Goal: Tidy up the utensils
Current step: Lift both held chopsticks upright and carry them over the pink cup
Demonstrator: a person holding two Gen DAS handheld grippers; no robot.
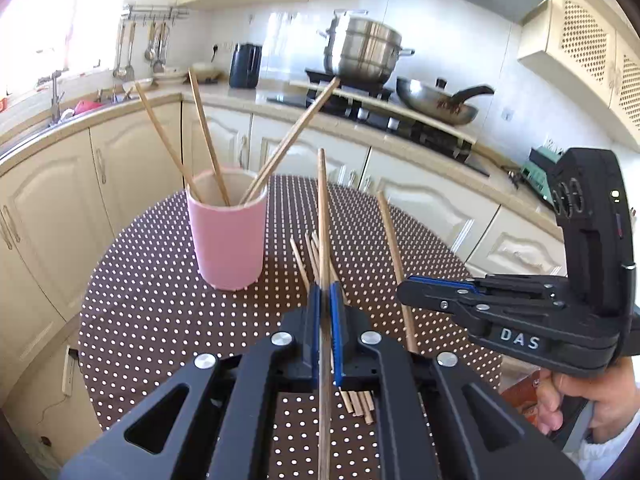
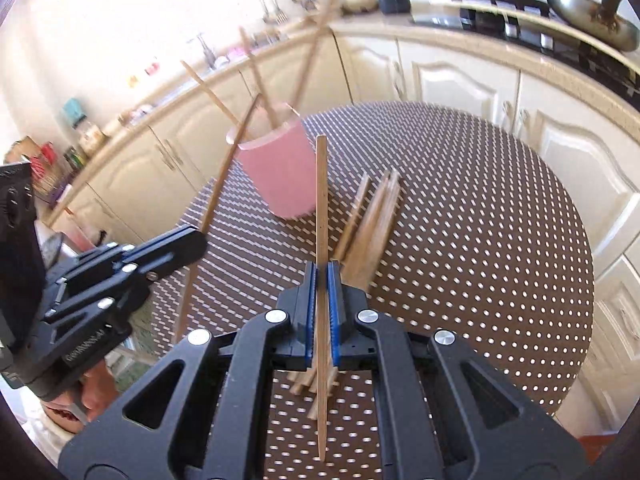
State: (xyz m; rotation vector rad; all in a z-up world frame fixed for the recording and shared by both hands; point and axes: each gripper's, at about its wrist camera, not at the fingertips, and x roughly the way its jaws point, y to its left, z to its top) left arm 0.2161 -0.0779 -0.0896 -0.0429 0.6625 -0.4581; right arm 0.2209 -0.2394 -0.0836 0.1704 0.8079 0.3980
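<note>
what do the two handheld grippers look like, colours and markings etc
Both are matte black plastic with angular linkage arms and round silver bolt heads. The left gripper and right gripper have blue ribbed pads lining the fingers. Seen side-on, the right gripper's body carries raised white "DAS" lettering and a small lit indicator on its upright black housing. A bare hand with a white sleeve grips its handle.

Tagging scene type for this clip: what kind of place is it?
A home kitchen, most likely: a steel stockpot and a wok on the stove, cream cabinets under a counter with a sink faucet.
</note>
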